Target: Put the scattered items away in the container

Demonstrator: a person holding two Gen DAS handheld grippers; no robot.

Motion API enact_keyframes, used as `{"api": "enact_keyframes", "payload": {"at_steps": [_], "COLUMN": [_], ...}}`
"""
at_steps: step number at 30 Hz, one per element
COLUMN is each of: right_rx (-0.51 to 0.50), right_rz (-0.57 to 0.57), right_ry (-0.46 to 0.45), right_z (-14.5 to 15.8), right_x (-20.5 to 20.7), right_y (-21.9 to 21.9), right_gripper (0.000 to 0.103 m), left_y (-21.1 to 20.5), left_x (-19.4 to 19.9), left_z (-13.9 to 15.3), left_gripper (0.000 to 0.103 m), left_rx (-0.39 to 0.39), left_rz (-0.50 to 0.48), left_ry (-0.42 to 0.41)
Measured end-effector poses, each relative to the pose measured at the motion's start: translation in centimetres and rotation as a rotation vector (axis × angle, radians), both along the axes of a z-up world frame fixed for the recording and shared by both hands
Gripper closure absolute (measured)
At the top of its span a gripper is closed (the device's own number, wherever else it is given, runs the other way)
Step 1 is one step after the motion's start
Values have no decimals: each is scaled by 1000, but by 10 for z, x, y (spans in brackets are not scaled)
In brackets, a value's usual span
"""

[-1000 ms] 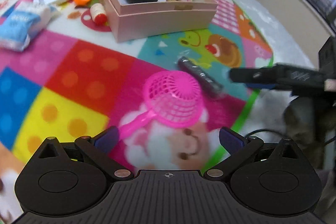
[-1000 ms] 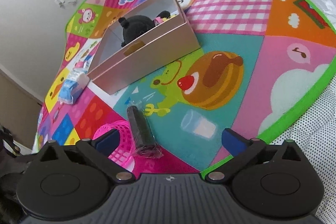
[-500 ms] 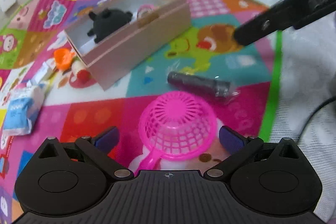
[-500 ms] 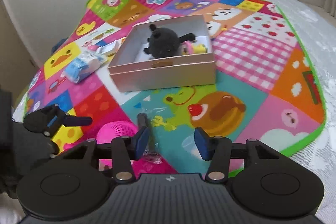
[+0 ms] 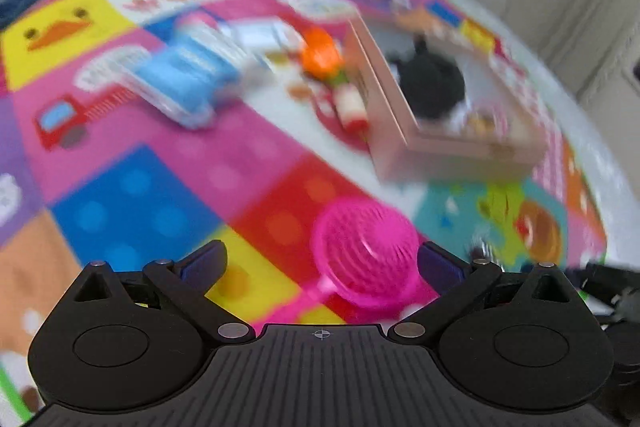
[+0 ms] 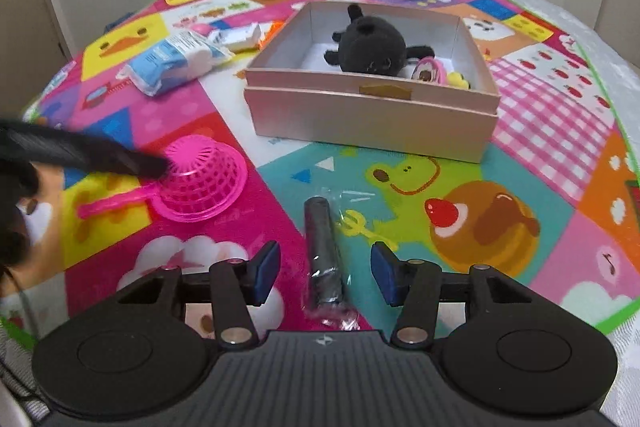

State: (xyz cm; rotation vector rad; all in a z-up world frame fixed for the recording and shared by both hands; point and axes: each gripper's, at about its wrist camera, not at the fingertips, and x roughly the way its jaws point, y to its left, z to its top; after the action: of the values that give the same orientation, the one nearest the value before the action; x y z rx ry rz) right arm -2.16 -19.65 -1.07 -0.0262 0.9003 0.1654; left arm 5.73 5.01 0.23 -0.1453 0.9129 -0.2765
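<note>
While the wrapped dark tube [image 6: 323,259] lies on the mat [image 6: 560,267] between the right claw's [image 6: 325,273] pads, neither pad touches it; a gap shows on both sides, so the claw is part-spread and grasps nothing. The tube's long axis runs from 12 to 6 o'clock in the right view, straight along the claw's reach, with its crinkled clear wrapper bunched at the 6 o'clock end. The right hand is plainly the nearer; a squeeze across the tube's narrow width looks like the fitting next move.

The tube is matte black, slim and round, and likely to roll or slip in its film.

The box [image 6: 372,115], at 12 o'clock, is open and holds a black plush [image 6: 370,47] and small toys. The pink basket [image 6: 200,183] sits upturned at 10 o'clock, a finger of the left claw [image 5: 322,261] at its crown. In the blurred left view that claw stands wide and empty, the basket just ahead.
</note>
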Motion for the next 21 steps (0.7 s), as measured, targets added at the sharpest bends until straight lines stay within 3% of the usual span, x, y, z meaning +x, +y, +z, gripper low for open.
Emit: {"api": "enact_keyframes", "payload": {"at_steps": [1, 4, 7, 11, 13, 16, 17, 18, 21], "right_rx": [2, -4, -3, 61, 76, 93, 101, 110, 139], "right_rz": [6, 22, 13, -37, -46, -51, -54, -57, -66], "right_ry": [20, 60, 51, 24, 10, -2, -5, -7, -10], "right_z": [-2, -6, 2, 18, 23, 28, 29, 31, 35], "right_x": [3, 3, -9, -27, -33, -41, -44, -46, -53], "right_y": [-1, -5, -14, -34, -40, -46, -49, -51, -57], "right_gripper": [55, 78, 80, 81, 81, 81, 81, 81, 81], "left_y": [6, 3, -28, -81, -98, -103, -101, -99, -96], "left_x": [0, -2, -12, -30, -30, -18, -13, -10, -13], "left_z": [2, 4, 1, -16, -25, -35, -37, -37, -29], "left_gripper": [0, 0, 0, 0, 0, 3, 8, 21, 23], "left_rx": [-3, 26, 130, 354, 444, 439, 431, 414, 395], "left_rz": [20, 7, -152, -390, -420, -402, -378, -356, -306], "left_ry": [-18, -64, -133, -247, -272, -211, -190, -169, -147]}}
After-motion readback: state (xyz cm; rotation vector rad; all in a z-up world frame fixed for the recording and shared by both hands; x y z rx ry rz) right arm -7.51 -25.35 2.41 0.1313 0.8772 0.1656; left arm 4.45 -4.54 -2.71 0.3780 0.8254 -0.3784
